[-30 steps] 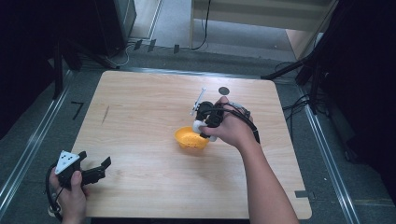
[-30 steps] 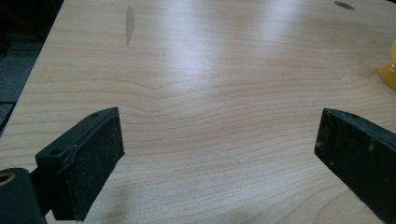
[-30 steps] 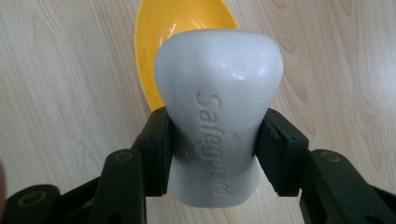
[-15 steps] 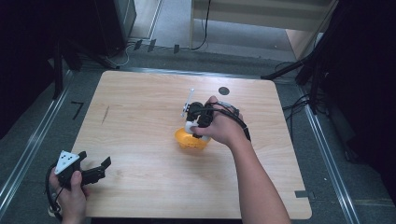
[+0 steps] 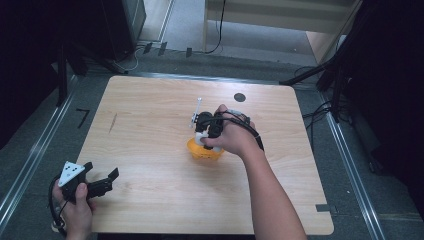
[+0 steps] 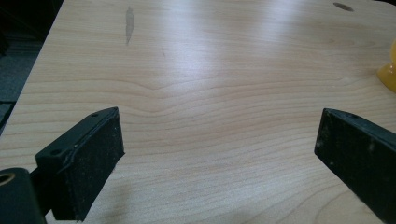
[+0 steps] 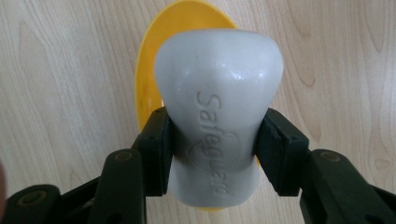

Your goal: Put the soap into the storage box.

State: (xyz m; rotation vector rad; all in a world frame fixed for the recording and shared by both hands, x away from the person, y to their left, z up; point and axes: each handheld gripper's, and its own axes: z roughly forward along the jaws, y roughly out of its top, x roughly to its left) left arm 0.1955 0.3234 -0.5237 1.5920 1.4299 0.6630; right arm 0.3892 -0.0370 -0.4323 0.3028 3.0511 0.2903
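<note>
Fingers (image 6: 77, 161) of the left gripper (image 5: 95, 184): wide apart, nothing between them, only bare wood of the table (image 5: 150, 125) under the gap. Held low at the near left corner of the table, in the person's left hand (image 5: 75, 212), grey three-cornered plate on top, cable trailing below the hand. In the left gripper view, a dark smear (image 6: 129, 18) on the wood far ahead, a small dark hole (image 6: 343, 6) at the far edge, and a piece of the yellow bowl (image 6: 387, 74) at the right border. Wide free wood between this gripper and the bowl, nothing in the way.

Further right, near the table's middle: right gripper (image 5: 206, 131) in the right hand (image 5: 232, 137), pointing down. Jaws closed on a white soap bar (image 7: 217, 116), pads pressing on its narrow waist from both sides, broad rounded end sticking out past the fingers (image 7: 156, 154). Embossed brand lettering readable on the soap. Soap held directly above the yellow bowl (image 7: 149, 70), which stands on the wood; touching the bowl or not, cannot tell. In the high view, most of the bowl (image 5: 197, 150) covered by the hand and gripper.

Beyond the hand: a thin white stick-like thing (image 5: 198, 104), too small to identify. Further right and back, a round dark spot (image 5: 240, 97) on the table. On the floor beyond the table, cables (image 5: 215, 30); more cables (image 5: 312, 115) at the right.
</note>
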